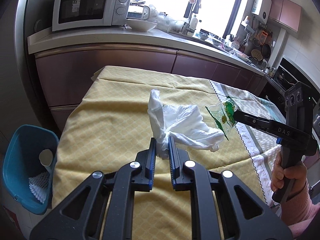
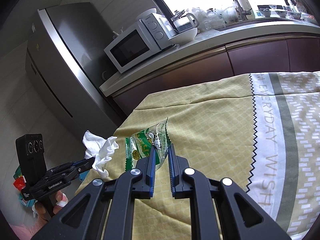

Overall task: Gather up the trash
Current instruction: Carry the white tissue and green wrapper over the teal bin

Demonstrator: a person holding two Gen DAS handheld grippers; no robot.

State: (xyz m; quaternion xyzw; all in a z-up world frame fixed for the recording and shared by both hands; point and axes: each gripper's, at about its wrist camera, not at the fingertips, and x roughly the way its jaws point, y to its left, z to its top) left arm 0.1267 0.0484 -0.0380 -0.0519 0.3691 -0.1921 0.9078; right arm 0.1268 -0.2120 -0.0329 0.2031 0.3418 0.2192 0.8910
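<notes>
My left gripper [image 1: 162,142] is shut on a crumpled white tissue [image 1: 180,124] and holds it above the yellow tablecloth [image 1: 120,104]. My right gripper [image 2: 161,149] is shut on a clear and green snack wrapper [image 2: 148,146], lifted above the cloth. In the left wrist view the right gripper [image 1: 237,114] comes in from the right with the wrapper [image 1: 223,115] beside the tissue. In the right wrist view the left gripper [image 2: 91,163] shows at the left, holding the tissue [image 2: 100,150]. A blue bin [image 1: 26,166] stands on the floor left of the table, with a paper cup and white liners inside.
A kitchen counter [image 1: 140,35] runs behind the table with a white microwave [image 1: 90,8], a white bowl [image 1: 141,24] and a kettle. A steel fridge [image 2: 66,60] stands at the left. A grey and white printed cloth [image 2: 280,140] covers the table's right part.
</notes>
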